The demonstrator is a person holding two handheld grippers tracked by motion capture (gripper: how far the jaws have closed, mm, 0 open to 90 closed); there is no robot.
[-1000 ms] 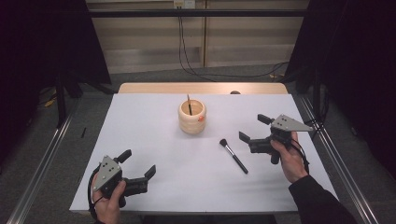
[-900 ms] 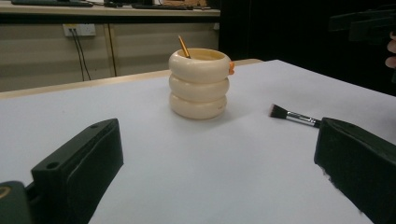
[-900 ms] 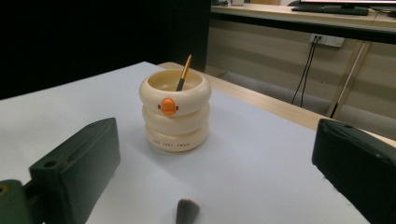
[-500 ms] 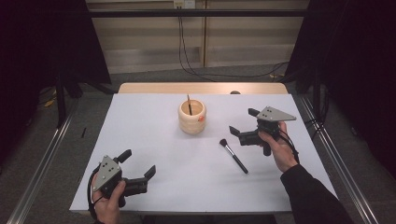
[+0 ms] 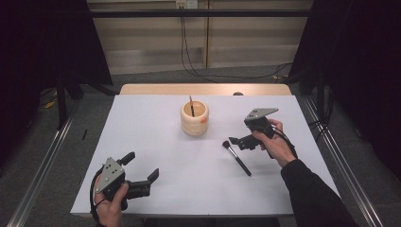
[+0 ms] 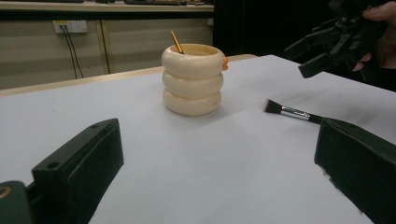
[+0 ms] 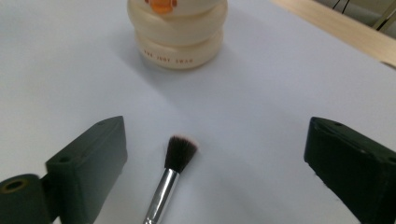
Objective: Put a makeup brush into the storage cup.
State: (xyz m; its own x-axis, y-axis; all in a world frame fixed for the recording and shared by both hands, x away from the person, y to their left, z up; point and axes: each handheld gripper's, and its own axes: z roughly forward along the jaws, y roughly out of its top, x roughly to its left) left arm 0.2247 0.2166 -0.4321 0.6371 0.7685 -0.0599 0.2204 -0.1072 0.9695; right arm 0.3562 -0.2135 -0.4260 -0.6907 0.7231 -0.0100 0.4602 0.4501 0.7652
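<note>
**Right gripper over the brush, jaws wide**

Nearest me, at 7 o'clock on the table (image 5: 156, 118), my left gripper (image 5: 142, 177) rests with its jaws wide apart and nothing between them. Its view cuts the brush (image 6: 292, 112) handle off behind one jaw. At 3 o'clock my right gripper (image 5: 238, 142) hovers just over the brush (image 5: 236, 157); the jaws have just been closing slightly, yet stand wide, the bristles (image 7: 180, 153) between them untouched, the handle end cropped. Farthest, at 12 o'clock, stands the cup (image 5: 194, 118) holding a stick (image 5: 191, 105), whose lower part is hidden inside.
</note>
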